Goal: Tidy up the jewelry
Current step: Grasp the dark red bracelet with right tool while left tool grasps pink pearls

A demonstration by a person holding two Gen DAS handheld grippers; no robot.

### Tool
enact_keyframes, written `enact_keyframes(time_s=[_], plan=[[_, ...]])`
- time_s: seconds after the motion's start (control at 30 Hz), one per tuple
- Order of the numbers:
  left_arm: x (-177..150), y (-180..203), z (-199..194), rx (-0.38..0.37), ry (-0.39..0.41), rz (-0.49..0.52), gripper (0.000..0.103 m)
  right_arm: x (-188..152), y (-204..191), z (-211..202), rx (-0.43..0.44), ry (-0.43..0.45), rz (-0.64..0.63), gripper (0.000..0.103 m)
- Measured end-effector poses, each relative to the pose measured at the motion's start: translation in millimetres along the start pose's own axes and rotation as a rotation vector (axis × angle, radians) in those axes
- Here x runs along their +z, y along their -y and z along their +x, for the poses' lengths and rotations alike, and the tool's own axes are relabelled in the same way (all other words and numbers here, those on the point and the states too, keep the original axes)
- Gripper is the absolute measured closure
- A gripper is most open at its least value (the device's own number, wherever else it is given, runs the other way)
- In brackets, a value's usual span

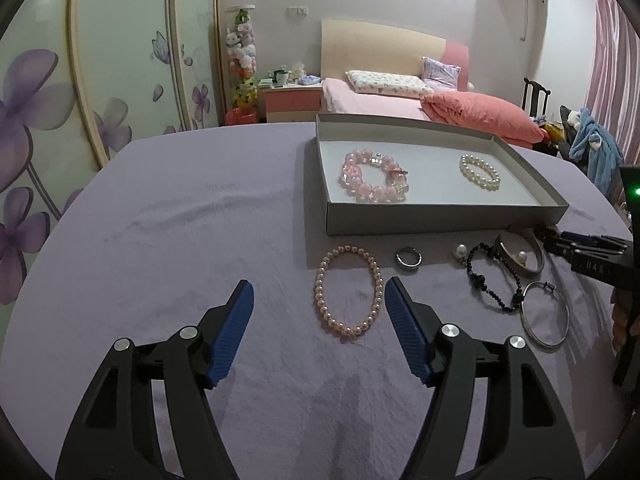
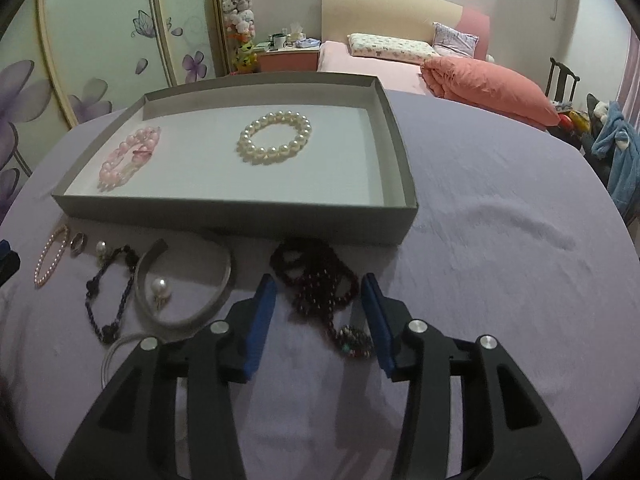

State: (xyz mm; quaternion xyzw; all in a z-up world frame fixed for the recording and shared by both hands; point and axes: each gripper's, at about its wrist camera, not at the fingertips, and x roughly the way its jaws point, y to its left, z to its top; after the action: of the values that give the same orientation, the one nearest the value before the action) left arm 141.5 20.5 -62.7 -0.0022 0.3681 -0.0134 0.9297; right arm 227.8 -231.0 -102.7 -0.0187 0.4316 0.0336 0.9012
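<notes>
1. The left gripper (image 1: 319,295) is standing released, nothing between its blue pads, just left of the pearl strand (image 1: 347,290) on the purple cloth (image 1: 180,240).
2. The right gripper (image 2: 319,293) is hanging apart over the dark bead strand (image 2: 320,280), not pressing it.
3. Both strands are probably light, limp and slippery; pinching across one side of the loop is advisable.
4. Farther off, the grey tray (image 1: 440,216) is holding the pink bracelet (image 1: 374,178) and the white bracelet (image 1: 479,172).

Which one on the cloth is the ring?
Find the grey box on the purple cloth. In front of its near wall, right of the pale pearl bracelet, lies the ring: a small plain metal band, the only piece without beads.
</notes>
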Motion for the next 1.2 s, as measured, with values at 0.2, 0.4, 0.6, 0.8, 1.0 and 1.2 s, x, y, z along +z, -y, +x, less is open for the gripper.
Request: enact_keyframes(time_s=[0.2, 0.4, 0.6, 0.8, 1.0, 1.2], plan=[[0, 2, 11, 0.01, -0.03, 0.01, 0.036, -2, 2, -5, -0.008, 0.004, 0.01, 0.094], [1, 4, 30, 0.022, -0.106, 0.023, 0.058, -6, 5, -8, -0.003, 0.004, 0.026, 0.094], [-1, 6, 34, 0.04, -0.136, 0.043, 0.072, -6, 8, -9, 0.001, 0.003, 0.031, 0.094], [0, 7, 34, 0.042, -0.137, 0.04, 0.072, -6, 11, -10, 0.004, 0.003, 0.036, 0.093], [3, 11, 35, 0.052, -0.138, 0.045, 0.073, -6, 10, -10, 0.004, 0.002, 0.034, 0.093], [3, 15, 35, 0.058, -0.137, 0.062, 0.079, -6, 10, -10, 0.004, 0.002, 0.035, 0.093]])
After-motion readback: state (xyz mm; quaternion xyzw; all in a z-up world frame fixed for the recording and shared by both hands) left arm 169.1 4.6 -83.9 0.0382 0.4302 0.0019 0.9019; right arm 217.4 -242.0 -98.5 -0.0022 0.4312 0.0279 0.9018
